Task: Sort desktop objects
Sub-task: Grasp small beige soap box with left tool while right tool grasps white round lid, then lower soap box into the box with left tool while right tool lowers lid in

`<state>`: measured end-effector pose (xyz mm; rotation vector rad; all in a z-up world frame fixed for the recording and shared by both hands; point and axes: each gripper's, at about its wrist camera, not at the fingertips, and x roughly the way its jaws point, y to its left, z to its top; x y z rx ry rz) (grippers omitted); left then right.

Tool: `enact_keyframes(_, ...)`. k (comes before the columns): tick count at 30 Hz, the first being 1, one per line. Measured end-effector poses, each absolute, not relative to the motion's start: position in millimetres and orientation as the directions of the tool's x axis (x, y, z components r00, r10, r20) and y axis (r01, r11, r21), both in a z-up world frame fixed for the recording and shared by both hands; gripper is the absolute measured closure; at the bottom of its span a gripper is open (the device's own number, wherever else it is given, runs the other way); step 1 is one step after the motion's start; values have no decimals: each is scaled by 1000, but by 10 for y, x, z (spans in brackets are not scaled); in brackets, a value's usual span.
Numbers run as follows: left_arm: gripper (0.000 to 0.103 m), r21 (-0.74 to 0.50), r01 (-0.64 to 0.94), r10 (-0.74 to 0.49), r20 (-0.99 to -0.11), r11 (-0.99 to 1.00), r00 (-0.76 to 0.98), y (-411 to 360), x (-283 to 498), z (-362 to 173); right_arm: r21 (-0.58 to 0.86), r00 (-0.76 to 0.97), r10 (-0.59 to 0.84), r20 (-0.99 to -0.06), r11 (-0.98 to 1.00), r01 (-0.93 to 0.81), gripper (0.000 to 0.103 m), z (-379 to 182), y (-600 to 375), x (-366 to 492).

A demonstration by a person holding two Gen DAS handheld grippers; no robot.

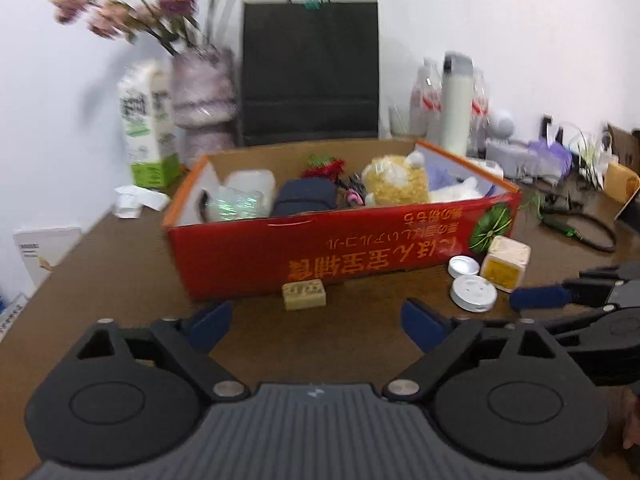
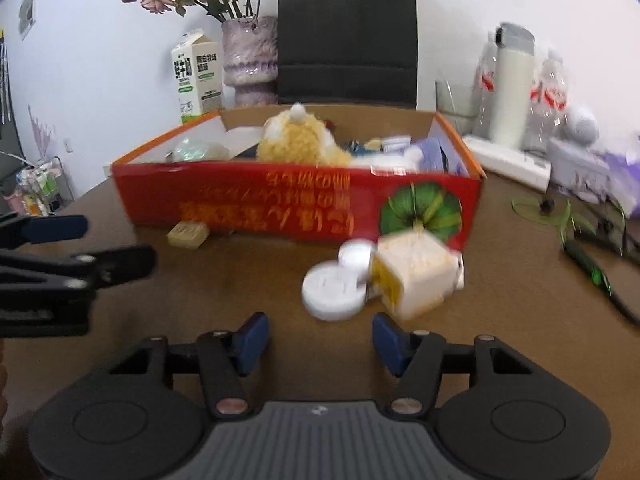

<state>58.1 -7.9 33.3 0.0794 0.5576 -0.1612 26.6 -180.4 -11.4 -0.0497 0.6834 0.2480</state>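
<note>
Both hand-held grippers spread and empty before the half-filled box.

Left hand-held gripper (image 1: 316, 322) faces the block (image 1: 304, 295) touching the box (image 1: 320, 246) front; right hand-held gripper (image 2: 320, 338) hovers near the lids (image 2: 334, 290) and carton (image 2: 416, 276) by its right corner. Likely next: close on one, lift it over the wall.

A red cardboard box (image 1: 340, 248) sits in the middle of the brown wooden table (image 1: 120, 280). In the box, a yellow plush toy (image 1: 396, 184) lies to the right of a dark blue pouch (image 1: 306, 198).

A small tan block (image 1: 304, 296) lies just in front of the box. To its right, two round white lids (image 1: 472, 292) lie beside a cream square box (image 1: 506, 264).

Behind the box stands a black paper bag (image 1: 310, 72). Left of the bag are a purple vase of dried flowers (image 1: 202, 88) and a white milk carton (image 1: 148, 128). A white bottle (image 1: 456, 104) stands to the right.
</note>
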Motion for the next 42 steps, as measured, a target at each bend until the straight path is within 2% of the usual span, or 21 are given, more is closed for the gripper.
enact_keyframes(3, 18, -13, 158, -136, -586, 987, 799, -41, 914, 235, 21, 756, 188, -628, 974, -225, 48, -130, -1764, 447)
enact_keyframes(6, 27, -61, 129, -138, -622, 990, 771, 24, 1139, 155, 17, 762, 182, -621, 975, -219, 52, -141, -1747, 525)
enact_keyframes(9, 32, -70, 122, -139, -633, 990, 762, 33, 1206, 128, 12, 760, 188, -622, 973, -231, 60, -130, -1735, 530)
enact_keyframes(11, 48, -45, 131, -129, -634, 990, 762, -6, 1196, 125, 7, 758, 195, -622, 970, -244, 61, -129, -1718, 486)
enact_keyframes(12, 69, -24, 125, -112, -632, 992, 767, -31, 1173, 132, 10, 757, 202, -621, 968, -250, 63, -130, -1717, 457)
enact_keyframes(22, 71, -39, 157, -147, -623, 987, 768, -84, 427, 245, 40, 757, 253, -603, 957, -289, 65, -65, -1810, -67)
enact_keyframes(32, 71, -48, 175, -172, -548, 983, 819, -140, -488, 556, 53, 790, 275, -548, 954, -296, 65, 210, -1818, -873)
enact_keyframes(42, 71, -43, 231, -224, -465, 972, 857, -219, -1091, 776, 47, 852, 228, -471, 971, -234, 65, 464, -1866, -1558)
